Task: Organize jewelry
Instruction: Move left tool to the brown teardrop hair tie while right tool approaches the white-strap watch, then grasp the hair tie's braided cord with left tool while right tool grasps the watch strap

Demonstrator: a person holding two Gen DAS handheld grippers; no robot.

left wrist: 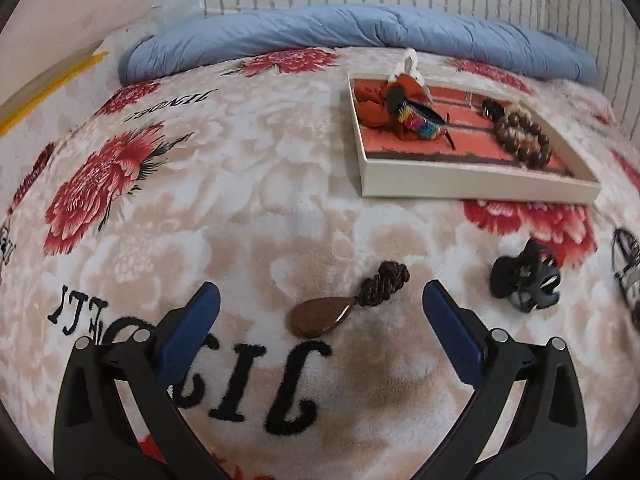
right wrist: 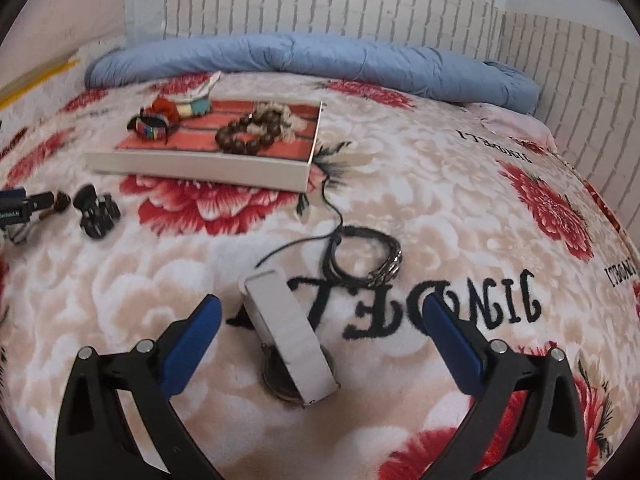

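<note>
A brown teardrop pendant with a braided cord (left wrist: 332,309) lies on the flowered blanket between the blue pads of my open left gripper (left wrist: 320,300). A black hair claw (left wrist: 525,282) rests to its right. Beyond stands a shallow white tray (left wrist: 472,184) holding an orange fabric piece, a rainbow bracelet (left wrist: 416,122) and wooden bead bracelets (left wrist: 520,138). My right gripper (right wrist: 320,308) is open over a white-strapped watch (right wrist: 288,336). A black cord bracelet (right wrist: 366,254) lies just past it. The tray (right wrist: 200,168) and hair claw (right wrist: 96,210) sit at the left of the right wrist view.
A rolled blue quilt (left wrist: 360,32) runs along the far edge of the bed against a white brick-pattern wall (right wrist: 360,0). The left gripper's tip (right wrist: 24,204) shows at the left edge of the right wrist view. A wire-framed item (left wrist: 630,264) lies at the right edge.
</note>
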